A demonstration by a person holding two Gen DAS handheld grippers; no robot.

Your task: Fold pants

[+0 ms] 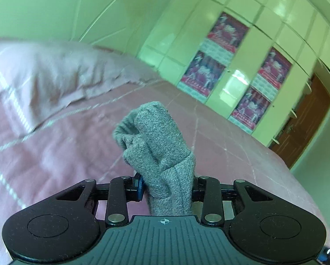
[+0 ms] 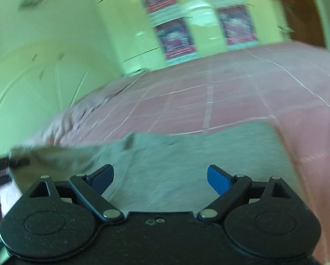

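The pants are grey knit fabric. In the left wrist view my left gripper (image 1: 167, 187) is shut on a bunched wad of the pants (image 1: 158, 145), held up above the pink bed. In the right wrist view, which is blurred, the pants (image 2: 187, 154) lie spread on the bed, with one corner pulled up toward the left edge where a dark gripper part (image 2: 1, 167) shows. My right gripper (image 2: 160, 176) is open and empty just above the spread fabric, its blue fingertips (image 2: 218, 178) wide apart.
The bed has a pink checked cover (image 1: 54, 154) and a pink pillow (image 1: 43, 77) at the back left. Green cupboards with red posters (image 1: 226, 50) stand beyond the bed. A brown door (image 1: 304, 121) is at the right.
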